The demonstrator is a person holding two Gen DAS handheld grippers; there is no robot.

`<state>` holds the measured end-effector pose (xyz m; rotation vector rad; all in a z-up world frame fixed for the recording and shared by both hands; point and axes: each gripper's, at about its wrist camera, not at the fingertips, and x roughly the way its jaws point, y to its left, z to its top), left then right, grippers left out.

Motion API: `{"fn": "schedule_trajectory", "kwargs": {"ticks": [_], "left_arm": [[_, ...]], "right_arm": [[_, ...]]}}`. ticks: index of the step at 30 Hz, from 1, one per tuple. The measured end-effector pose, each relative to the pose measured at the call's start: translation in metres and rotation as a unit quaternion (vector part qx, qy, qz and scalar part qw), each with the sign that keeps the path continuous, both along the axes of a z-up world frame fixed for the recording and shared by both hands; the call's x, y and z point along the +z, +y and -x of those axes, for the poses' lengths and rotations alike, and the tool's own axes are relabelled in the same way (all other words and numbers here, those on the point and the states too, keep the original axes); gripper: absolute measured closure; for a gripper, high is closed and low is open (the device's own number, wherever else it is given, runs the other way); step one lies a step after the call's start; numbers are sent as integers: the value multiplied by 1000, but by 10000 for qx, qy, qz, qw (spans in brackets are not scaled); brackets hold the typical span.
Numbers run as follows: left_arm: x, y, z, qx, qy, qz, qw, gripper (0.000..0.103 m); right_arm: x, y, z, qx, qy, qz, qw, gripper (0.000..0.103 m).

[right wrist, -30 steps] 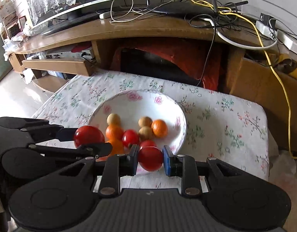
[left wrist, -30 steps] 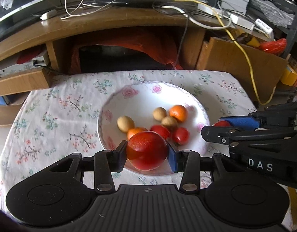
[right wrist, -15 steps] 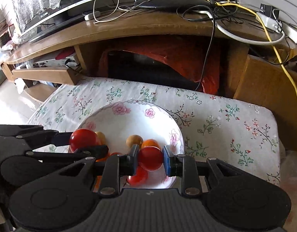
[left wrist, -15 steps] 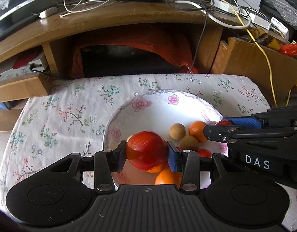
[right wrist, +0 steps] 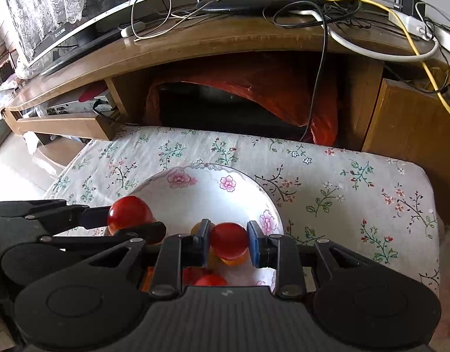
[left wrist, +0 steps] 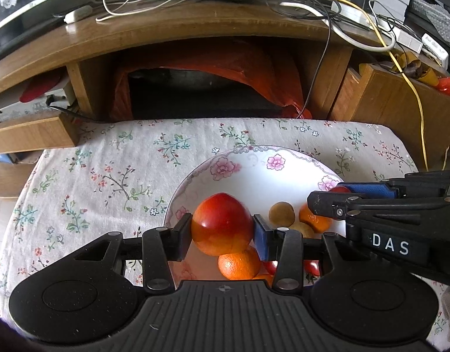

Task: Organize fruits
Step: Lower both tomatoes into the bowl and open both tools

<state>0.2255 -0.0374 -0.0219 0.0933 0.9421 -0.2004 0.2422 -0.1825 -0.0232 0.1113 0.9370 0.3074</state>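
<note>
Both jaws clamped: L on big red fruit (left wrist: 222, 224), R on small red fruit (right wrist: 228, 240), above plate (left wrist: 254, 173); approx. half done, drops left.

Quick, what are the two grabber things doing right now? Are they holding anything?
Left gripper: shut on a big red fruit, above the plate.
Right gripper: shut on a small red fruit.

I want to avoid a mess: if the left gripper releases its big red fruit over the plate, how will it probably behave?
The big red fruit is round and glossy, so it would likely roll. It hangs over an orange, so it may bump it. The plate curves up at the rim, which should probably contain it.
</note>
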Motion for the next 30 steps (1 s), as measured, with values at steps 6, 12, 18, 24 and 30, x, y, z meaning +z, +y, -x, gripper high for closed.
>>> {"fn": "schedule_trajectory", "kwargs": {"ticks": [6, 12, 18, 24, 30], "left_arm": [[0, -1, 0, 11, 13, -6, 10000, 51], [3, 2, 0, 114, -12, -2, 9999, 44], [5, 5, 0, 173, -28, 46, 9998, 43], [7, 3, 3, 116, -66, 85, 9999, 36], [13, -8, 12, -178, -192, 2, 9997, 31]], "right_arm": [[1, -1, -1, -19, -24, -33, 10000, 73], [3, -2, -1, -65, -55, -105, 9999, 72], [5, -2, -1, -115, -87, -141, 9998, 69], [8, -7, 0, -221, -123, -214, 9995, 66], [22, -4, 9, -232, -389, -341, 9984, 60]]}}
